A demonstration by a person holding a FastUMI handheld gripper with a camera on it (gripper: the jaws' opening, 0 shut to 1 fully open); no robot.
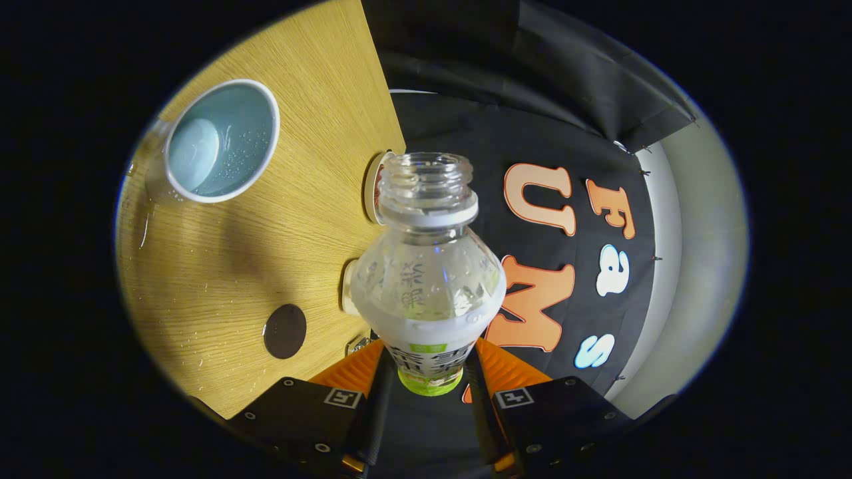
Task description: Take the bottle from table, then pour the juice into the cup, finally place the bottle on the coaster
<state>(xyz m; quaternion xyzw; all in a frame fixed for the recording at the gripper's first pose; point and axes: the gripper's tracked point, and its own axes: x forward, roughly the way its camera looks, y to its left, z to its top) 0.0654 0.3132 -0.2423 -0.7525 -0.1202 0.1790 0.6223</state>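
Fingers [429,372] clamp uncapped bottle [426,279], base hidden, cup [223,140] beyond

Looked like a staged recording booth, not anyone's real kitchen: a bare wood-grain table [299,219] sat right up against black cloth walls [566,86], with a pale backdrop panel [699,233] showing past the cloth's edge.
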